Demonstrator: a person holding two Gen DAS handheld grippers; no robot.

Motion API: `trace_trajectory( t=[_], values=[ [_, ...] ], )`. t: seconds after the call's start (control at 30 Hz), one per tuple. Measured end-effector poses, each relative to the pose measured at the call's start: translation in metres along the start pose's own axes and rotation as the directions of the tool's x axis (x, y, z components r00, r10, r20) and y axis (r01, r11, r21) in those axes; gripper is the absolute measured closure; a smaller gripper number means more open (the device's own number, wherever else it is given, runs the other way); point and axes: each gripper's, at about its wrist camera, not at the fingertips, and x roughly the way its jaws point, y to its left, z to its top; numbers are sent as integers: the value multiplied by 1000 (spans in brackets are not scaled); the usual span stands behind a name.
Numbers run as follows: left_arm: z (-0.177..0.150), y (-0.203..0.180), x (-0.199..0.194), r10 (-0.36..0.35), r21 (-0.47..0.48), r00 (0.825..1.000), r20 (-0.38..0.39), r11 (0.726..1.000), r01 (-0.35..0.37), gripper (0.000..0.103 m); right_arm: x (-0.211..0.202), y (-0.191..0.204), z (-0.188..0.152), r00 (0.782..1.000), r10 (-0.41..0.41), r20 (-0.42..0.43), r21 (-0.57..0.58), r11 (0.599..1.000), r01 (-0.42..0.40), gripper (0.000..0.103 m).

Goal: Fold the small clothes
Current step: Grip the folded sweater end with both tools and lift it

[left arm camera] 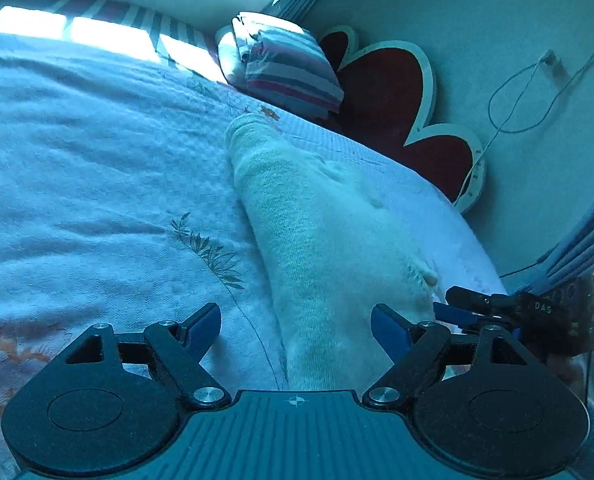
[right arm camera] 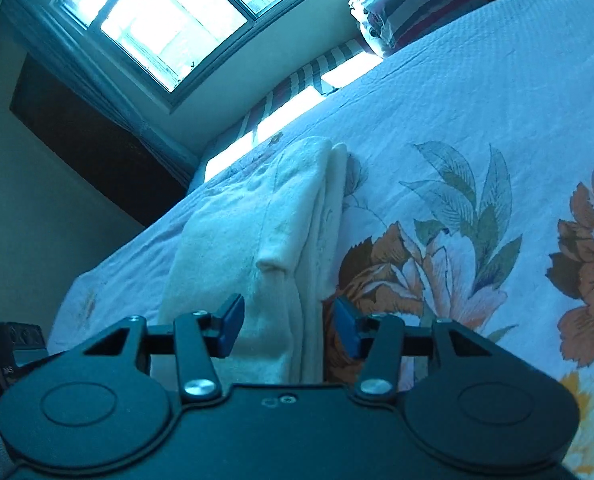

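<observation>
A small cream knitted garment [left arm camera: 317, 232] lies folded into a long narrow strip on the floral bedspread [left arm camera: 97, 168]. My left gripper [left arm camera: 296, 330] is open, its blue pads either side of the garment's near end. The right gripper [left arm camera: 469, 312] shows at the right edge of the left wrist view, at the garment's side. In the right wrist view the same garment [right arm camera: 257, 232] runs away from my right gripper [right arm camera: 289, 326], which is open and straddles the garment's near end, with folded layers along its right edge. Neither gripper pinches the cloth.
A striped pillow [left arm camera: 285, 68] lies at the head of the bed by a red cloud-shaped headboard [left arm camera: 393, 108]. A cable [left arm camera: 513, 112] hangs on the wall. A window [right arm camera: 169, 20] and a dark curtain [right arm camera: 85, 136] lie beyond the bed's far edge.
</observation>
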Motion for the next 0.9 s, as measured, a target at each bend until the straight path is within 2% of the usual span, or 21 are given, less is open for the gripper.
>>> trace_trajectory(
  t=[0.07,0.13,0.17,0.23,0.33,0.47,0.67,0.73,0.83,0.9],
  values=[
    [2,14,13,-66,-61,997,-33,996,64,23,13,-12,10,999,41,-24,39,998,-40,50],
    [5,21,20,-116,-100,992,-40,989,111,23,24,-22,16,997,64,-51,61,996,-61,42],
    [6,24,22,-135,-120,990,-41,984,130,24,30,-28,18,993,97,-67,82,992,-91,43],
    [10,31,29,-157,-142,986,-53,979,148,37,38,-34,20,984,154,-86,103,984,-145,48],
    [16,41,40,-205,-170,977,-64,967,192,42,46,-41,24,976,192,-101,97,978,-182,50],
    [24,38,57,-252,-151,963,-90,960,237,43,58,-38,31,965,227,-131,62,973,-220,51],
    [32,25,76,-271,-130,958,-99,958,257,43,68,-36,40,951,263,-166,22,965,-263,56],
    [30,24,75,-259,-125,962,-88,961,247,52,69,-40,43,945,282,-165,29,959,-281,59],
    [25,22,73,-232,-108,971,-60,968,225,58,69,-46,43,938,310,-152,51,951,-306,61],
    [24,13,73,-195,-82,980,-45,978,191,60,70,-43,42,945,293,-146,46,956,-290,63]
  ],
)
